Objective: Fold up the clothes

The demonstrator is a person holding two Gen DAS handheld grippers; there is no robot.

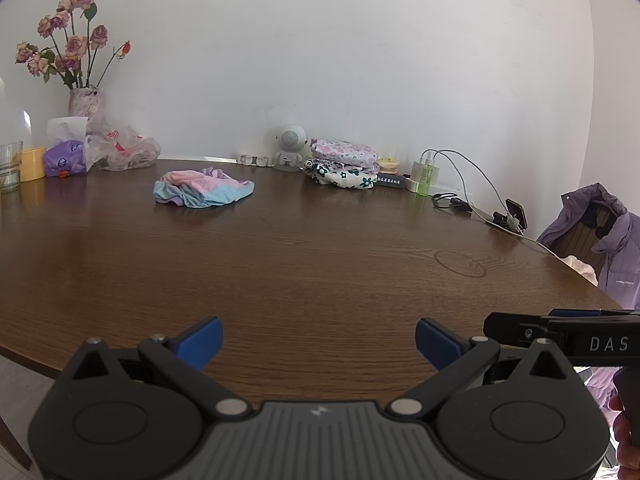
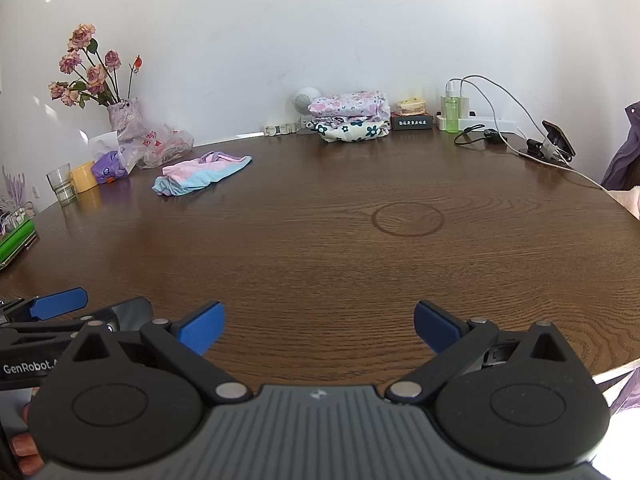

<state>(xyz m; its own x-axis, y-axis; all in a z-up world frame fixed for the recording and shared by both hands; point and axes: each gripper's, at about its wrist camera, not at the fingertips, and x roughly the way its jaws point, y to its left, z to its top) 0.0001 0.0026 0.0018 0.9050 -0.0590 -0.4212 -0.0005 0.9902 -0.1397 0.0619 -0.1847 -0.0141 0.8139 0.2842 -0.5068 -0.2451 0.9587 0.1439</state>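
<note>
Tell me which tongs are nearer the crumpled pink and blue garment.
Left. The garment lies ahead-left of the left tongs; from the right tongs, it sits farther off to the left. Both open, neither touching.

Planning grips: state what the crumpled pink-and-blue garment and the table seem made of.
Garment: thin soft fabric, likely knit; it slumps in loose folds, the blue parts look mesh-like.
Table: wood or wood veneer, semi-gloss; visible grain, faint reflections.

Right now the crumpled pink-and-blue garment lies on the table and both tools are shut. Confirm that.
Not quite: the garment does lie on the table, but the left tool and right tool are both open, as each wrist view shows.
</note>
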